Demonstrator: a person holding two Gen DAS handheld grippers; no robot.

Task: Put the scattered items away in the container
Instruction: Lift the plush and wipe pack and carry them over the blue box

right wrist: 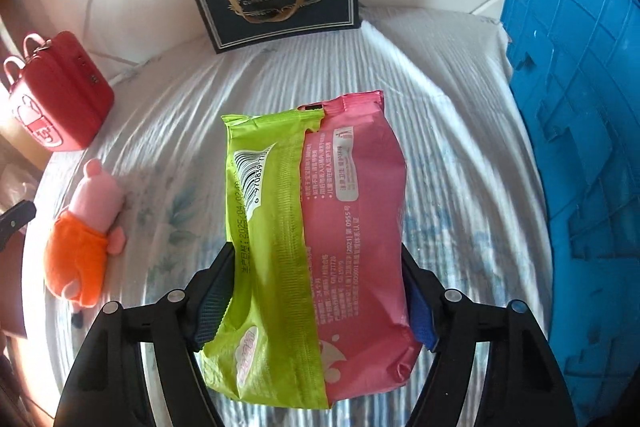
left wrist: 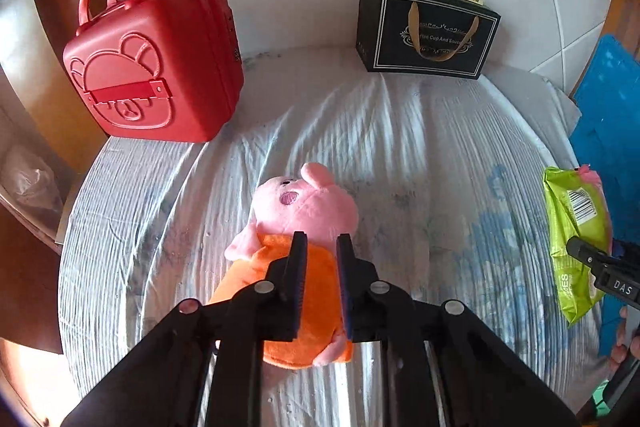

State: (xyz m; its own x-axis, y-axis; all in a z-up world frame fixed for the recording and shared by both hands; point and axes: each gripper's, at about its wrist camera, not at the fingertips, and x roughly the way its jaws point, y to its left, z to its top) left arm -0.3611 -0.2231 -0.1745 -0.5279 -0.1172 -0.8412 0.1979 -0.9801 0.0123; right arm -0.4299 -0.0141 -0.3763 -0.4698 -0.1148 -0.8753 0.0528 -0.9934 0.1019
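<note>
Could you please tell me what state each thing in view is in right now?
Left claw: shut on the plush pig.
Plush pig: gripped at its orange body.
Right claw: shut on the wipes pack.
Wipes pack: sealed, held across its width.
Red case: closed, standing upright.
Black gift box: closed, small packets resting on top.
Blue crate: at the right edge, inside not visible.
</note>
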